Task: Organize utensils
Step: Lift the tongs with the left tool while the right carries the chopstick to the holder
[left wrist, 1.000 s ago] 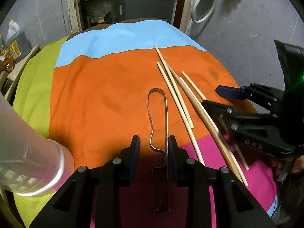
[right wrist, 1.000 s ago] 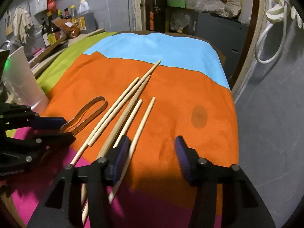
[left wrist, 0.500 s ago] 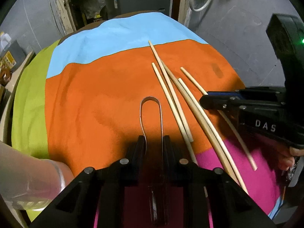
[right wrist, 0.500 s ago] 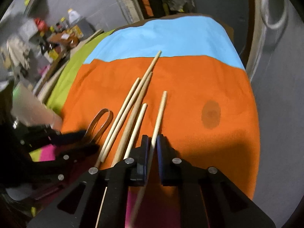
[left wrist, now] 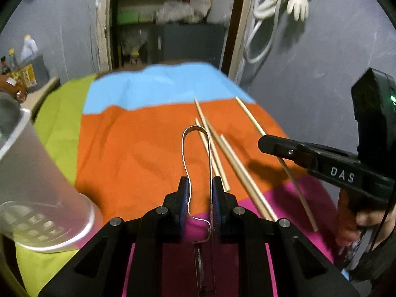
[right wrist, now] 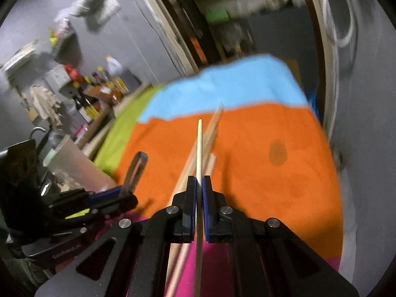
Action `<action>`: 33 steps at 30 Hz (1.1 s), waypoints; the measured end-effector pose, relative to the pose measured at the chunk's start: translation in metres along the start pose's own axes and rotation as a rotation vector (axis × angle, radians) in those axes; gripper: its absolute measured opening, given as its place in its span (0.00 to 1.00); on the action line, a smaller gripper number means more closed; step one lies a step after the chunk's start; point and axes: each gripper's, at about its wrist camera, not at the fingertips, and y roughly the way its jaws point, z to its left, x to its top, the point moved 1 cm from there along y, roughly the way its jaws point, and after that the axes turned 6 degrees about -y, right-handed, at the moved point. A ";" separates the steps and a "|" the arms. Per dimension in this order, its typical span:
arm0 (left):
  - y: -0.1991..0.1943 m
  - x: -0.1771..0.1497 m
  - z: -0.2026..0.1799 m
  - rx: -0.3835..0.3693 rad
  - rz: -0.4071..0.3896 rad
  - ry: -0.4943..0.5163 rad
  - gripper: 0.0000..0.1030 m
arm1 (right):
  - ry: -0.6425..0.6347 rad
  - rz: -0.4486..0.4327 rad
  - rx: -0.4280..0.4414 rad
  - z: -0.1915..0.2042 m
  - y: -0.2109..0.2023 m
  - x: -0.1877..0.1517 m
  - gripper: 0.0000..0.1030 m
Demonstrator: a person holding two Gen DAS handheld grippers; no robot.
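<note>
A: Since the left wrist view comes first — what's the left hand-held gripper [left wrist: 200,199] doing?

B: Narrow, pads pressed on the metal tongs [left wrist: 196,153], which stick out forward over the orange band of the cloth [left wrist: 138,148] on the counter. Jaws closed in a moment ago, steady now.

A: Chopsticks?

B: Loose wooden chopsticks [left wrist: 235,170] lie on the cloth just right of the tongs. Further right, the right hand-held gripper [left wrist: 266,144] pinches a single chopstick [left wrist: 250,116], slanting, far tip up over the orange. A frosted plastic cup [left wrist: 37,185] stands at the left, on the green band.

A: Right wrist view?

B: Blurry. Right hand-held gripper [right wrist: 200,185] fully clamped on the single chopstick [right wrist: 199,146], which runs straight out between the blue pads. It just finished closing. The loose chopsticks [right wrist: 210,133] sit on the cloth [right wrist: 272,185] behind it. Left hand-held gripper [right wrist: 118,194] at lower left, tongs [right wrist: 135,170] loop poking out, cup [right wrist: 71,168] behind.
</note>
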 end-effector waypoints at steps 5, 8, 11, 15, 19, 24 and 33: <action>-0.034 0.007 -0.003 0.008 -0.137 -0.014 0.15 | -0.112 -0.208 -0.025 0.034 -0.024 0.002 0.03; -0.051 0.018 -0.004 0.023 -0.213 -0.020 0.15 | -0.152 -0.308 -0.034 0.049 -0.032 0.004 0.03; -0.071 0.025 -0.002 0.034 -0.282 -0.029 0.15 | -0.180 -0.410 -0.030 0.065 -0.040 0.011 0.03; -0.097 0.032 0.007 0.055 -0.368 -0.051 0.15 | -0.207 -0.517 -0.020 0.085 -0.048 0.021 0.03; -0.123 0.040 0.025 0.083 -0.440 -0.084 0.15 | -0.221 -0.593 0.004 0.110 -0.044 0.034 0.03; -0.150 0.045 0.052 0.136 -0.515 -0.117 0.15 | -0.239 -0.660 0.039 0.138 -0.038 0.048 0.03; -0.190 0.051 0.126 0.235 -0.658 -0.237 0.15 | -0.173 -0.742 0.140 0.174 -0.010 0.080 0.03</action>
